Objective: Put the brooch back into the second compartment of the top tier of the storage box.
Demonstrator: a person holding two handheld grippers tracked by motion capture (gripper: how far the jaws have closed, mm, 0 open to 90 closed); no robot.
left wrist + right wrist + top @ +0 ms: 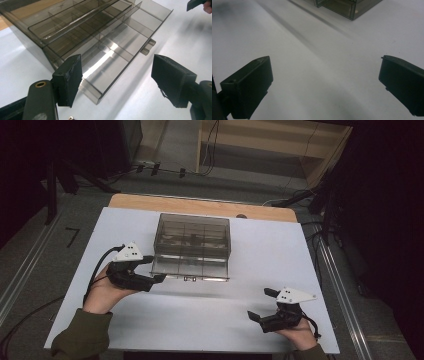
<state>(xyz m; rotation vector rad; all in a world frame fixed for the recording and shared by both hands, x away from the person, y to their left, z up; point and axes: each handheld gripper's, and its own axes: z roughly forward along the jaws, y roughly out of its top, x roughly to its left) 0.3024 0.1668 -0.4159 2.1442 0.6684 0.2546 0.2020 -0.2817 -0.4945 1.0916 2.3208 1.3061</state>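
Just beyond the open left claw (117,80), drawer corner (98,98).

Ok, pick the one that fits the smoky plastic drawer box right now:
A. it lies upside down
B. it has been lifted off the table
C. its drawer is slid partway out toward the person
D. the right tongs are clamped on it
C: the drawer with its dividers sticks out of the organiser box, near the open left tongs, while the right tongs sit apart over the white table.
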